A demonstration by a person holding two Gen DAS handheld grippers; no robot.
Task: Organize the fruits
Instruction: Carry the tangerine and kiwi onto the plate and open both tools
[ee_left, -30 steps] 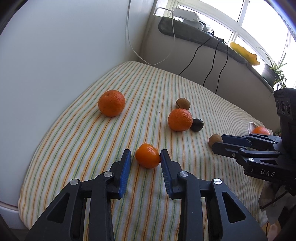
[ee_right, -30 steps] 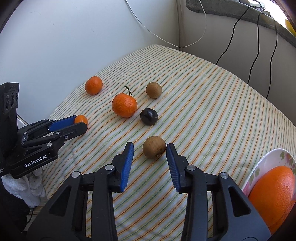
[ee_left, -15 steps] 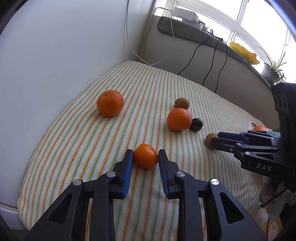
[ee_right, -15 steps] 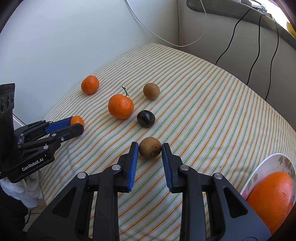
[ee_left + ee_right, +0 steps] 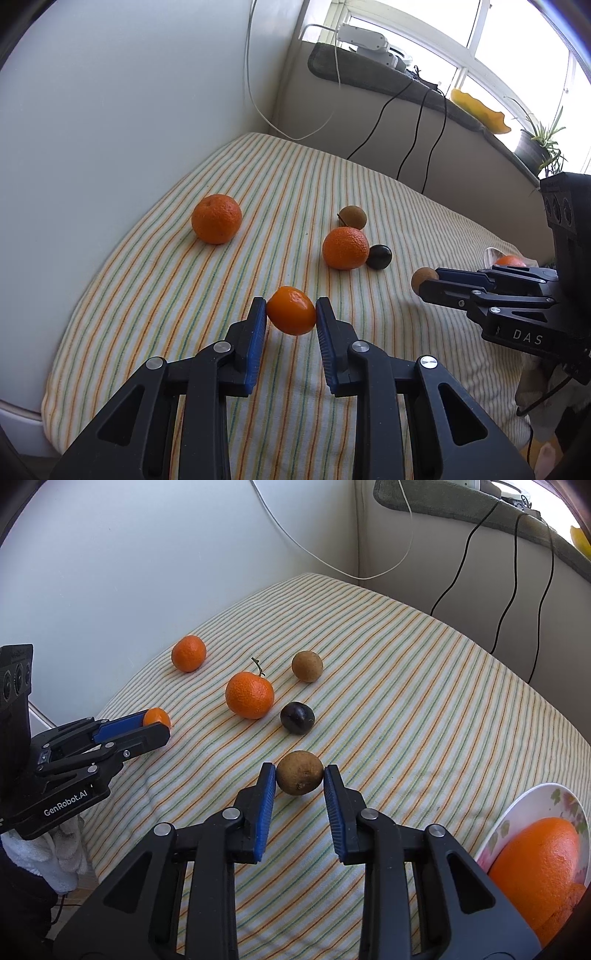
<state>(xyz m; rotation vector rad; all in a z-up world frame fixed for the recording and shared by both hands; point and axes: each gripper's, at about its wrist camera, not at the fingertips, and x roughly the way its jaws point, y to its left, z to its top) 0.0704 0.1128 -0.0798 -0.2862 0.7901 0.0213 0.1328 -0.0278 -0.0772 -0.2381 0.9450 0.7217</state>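
Bowl (image 5: pixel 517 805) lies just right of the right gripper (image 5: pixel 300 773), whose pads clamp the brown fruit (image 5: pixel 299 772) on the striped cloth (image 5: pixel 424 701). Left gripper (image 5: pixel 291 310), farther from the bowl, pinches the small orange (image 5: pixel 291 310) likewise. Both point steeply down; right hand likely delivers first.

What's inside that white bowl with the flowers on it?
The white bowl holds a big orange, filling most of the visible part. A bit of a second orange fruit peeks out beside it. The picture's edge cuts off the rest, so anything more is hidden.
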